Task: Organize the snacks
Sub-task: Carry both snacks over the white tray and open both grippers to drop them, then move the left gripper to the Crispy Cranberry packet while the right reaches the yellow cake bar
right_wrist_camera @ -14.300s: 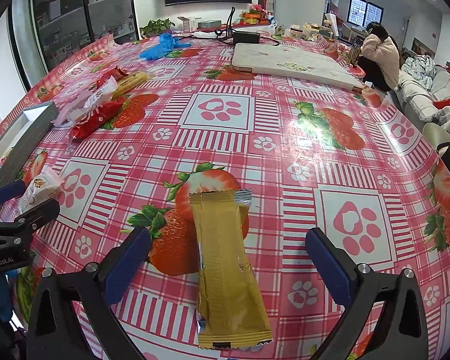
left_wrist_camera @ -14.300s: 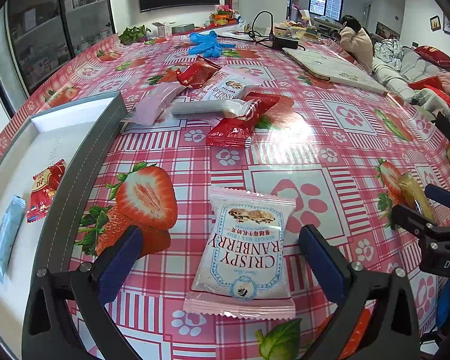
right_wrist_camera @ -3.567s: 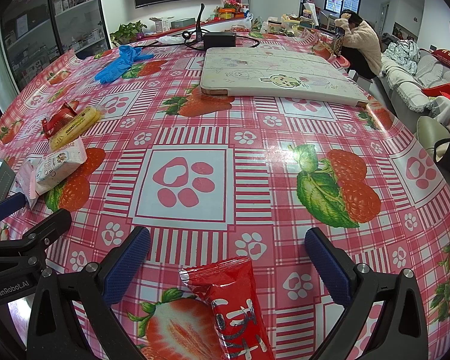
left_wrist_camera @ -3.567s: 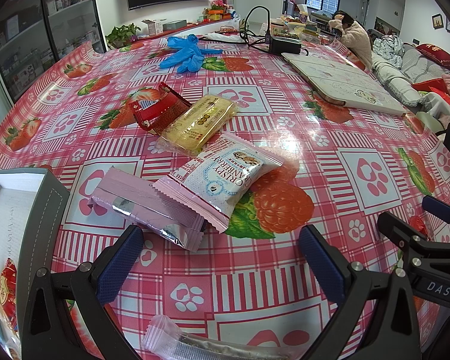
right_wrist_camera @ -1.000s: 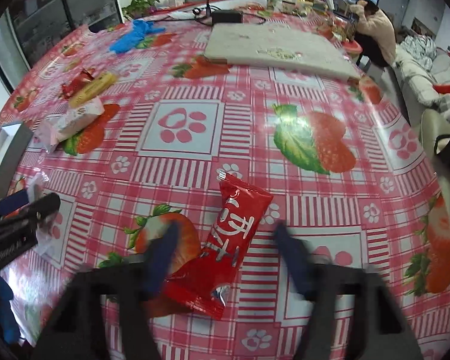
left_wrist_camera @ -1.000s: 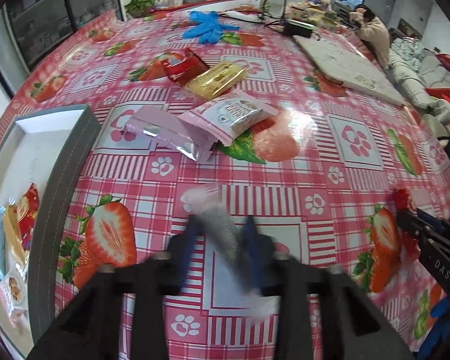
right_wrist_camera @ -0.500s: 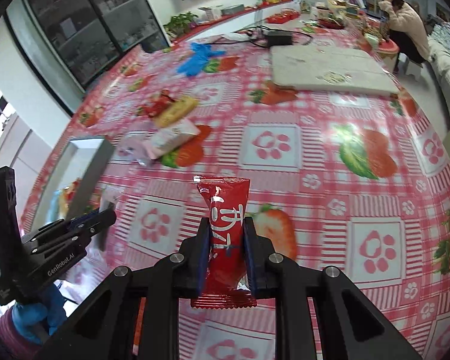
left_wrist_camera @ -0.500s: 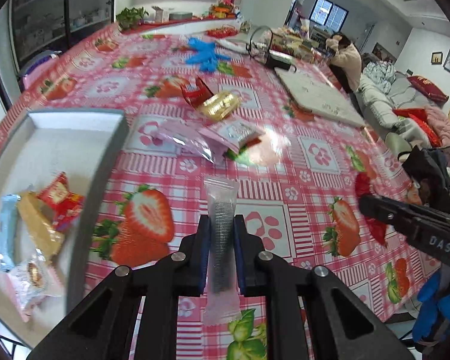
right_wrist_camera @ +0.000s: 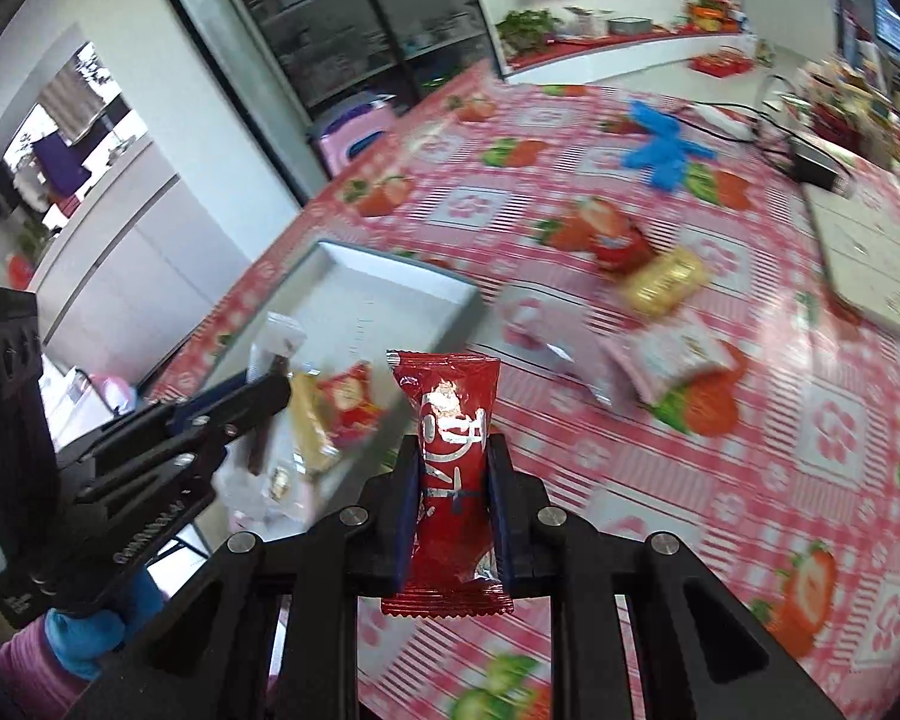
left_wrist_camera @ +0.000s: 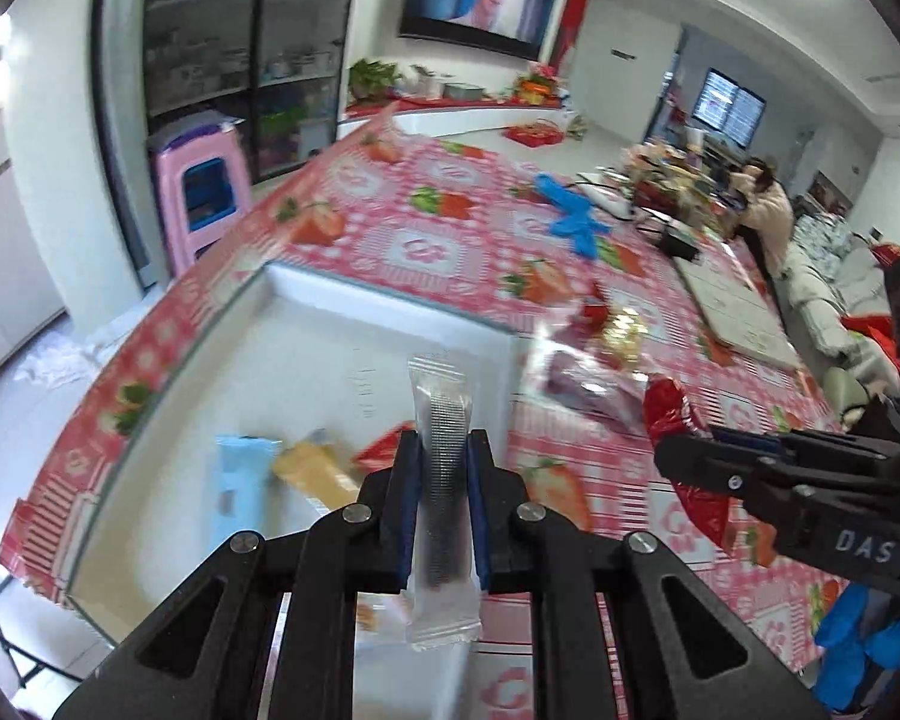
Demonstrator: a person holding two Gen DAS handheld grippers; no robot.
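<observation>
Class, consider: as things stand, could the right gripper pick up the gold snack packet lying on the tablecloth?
Probably not yet. The right gripper is shut on a red packet, so its jaws are occupied. The gold packet lies uncovered farther along the table, otherwise unobstructed.

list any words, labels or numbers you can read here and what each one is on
"DAS" on the side of the right gripper, seen from the left wrist view.
White characters on the red snack packet: creased, not readable.
Lettering on the left gripper body in the right wrist view: blurred, unreadable.
Print on the pink-and-white packet on the table: blurred.
Clear snack packet: no text visible.
</observation>
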